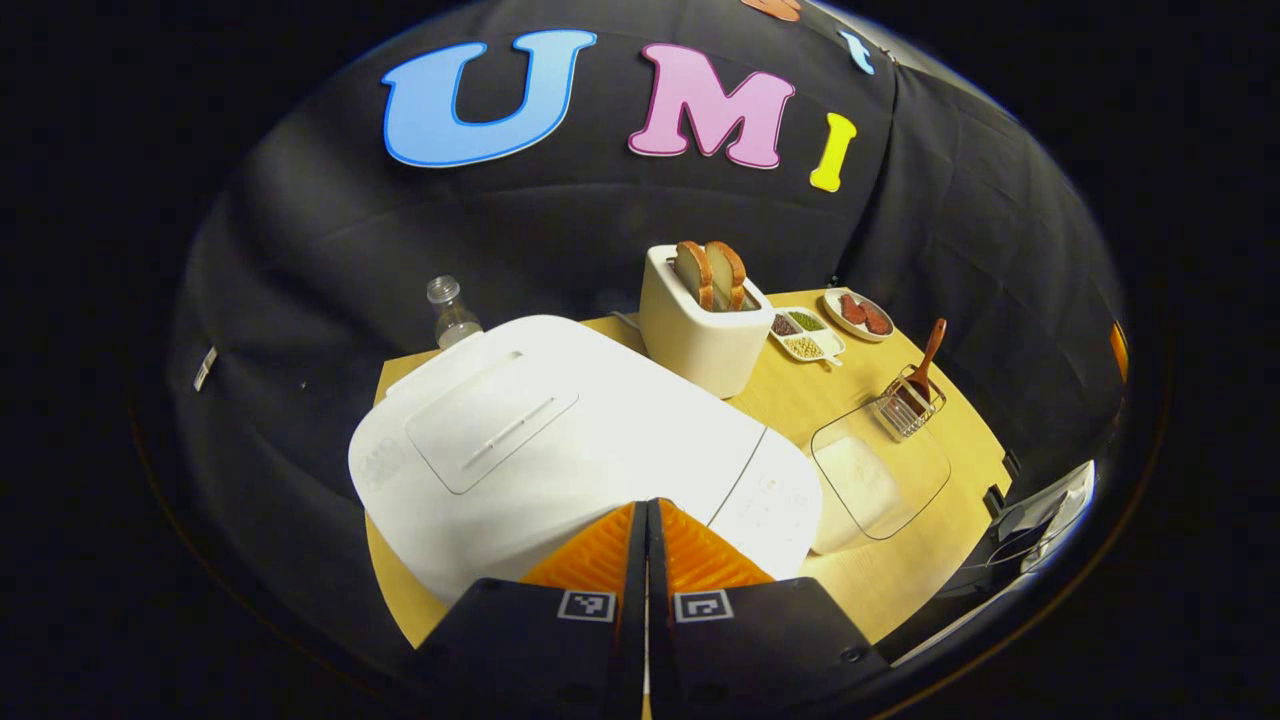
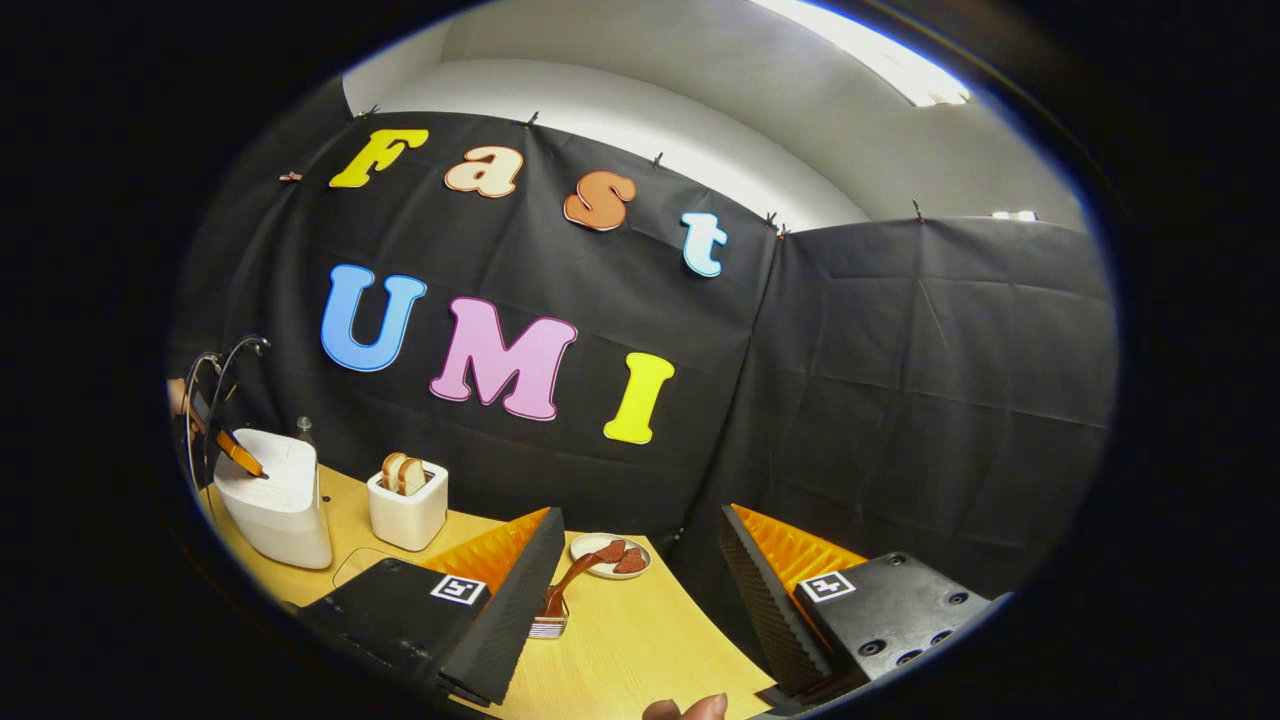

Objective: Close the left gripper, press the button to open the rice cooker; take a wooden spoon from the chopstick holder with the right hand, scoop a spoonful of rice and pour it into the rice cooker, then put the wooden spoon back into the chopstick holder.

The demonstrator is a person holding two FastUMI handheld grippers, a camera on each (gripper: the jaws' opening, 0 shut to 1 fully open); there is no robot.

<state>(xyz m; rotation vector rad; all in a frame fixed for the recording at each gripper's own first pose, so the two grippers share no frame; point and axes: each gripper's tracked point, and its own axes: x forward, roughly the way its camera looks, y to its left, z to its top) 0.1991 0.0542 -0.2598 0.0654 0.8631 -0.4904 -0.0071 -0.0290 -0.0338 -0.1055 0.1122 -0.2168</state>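
Observation:
A white rice cooker (image 1: 560, 440) with its lid down fills the near table in the left gripper view. My left gripper (image 1: 646, 507) is shut with nothing between its fingers, its tips right at the lid's front part beside the control panel (image 1: 772, 500). A wooden spoon (image 1: 931, 350) stands in the wire chopstick holder (image 1: 910, 402), behind a clear tub of rice (image 1: 872, 478). In the right gripper view my right gripper (image 2: 640, 590) is open and empty above the table, with the wooden spoon (image 2: 566, 585) and holder (image 2: 548, 626) just past its left finger. The rice cooker (image 2: 275, 505) is far left.
A white toaster (image 1: 700, 325) holding two bread slices stands behind the cooker. Beside it sit a divided dish of grains (image 1: 805, 336) and a plate of red slices (image 1: 860, 315). A glass bottle (image 1: 452, 315) stands at the back left. A fingertip (image 2: 690, 708) shows at the bottom edge.

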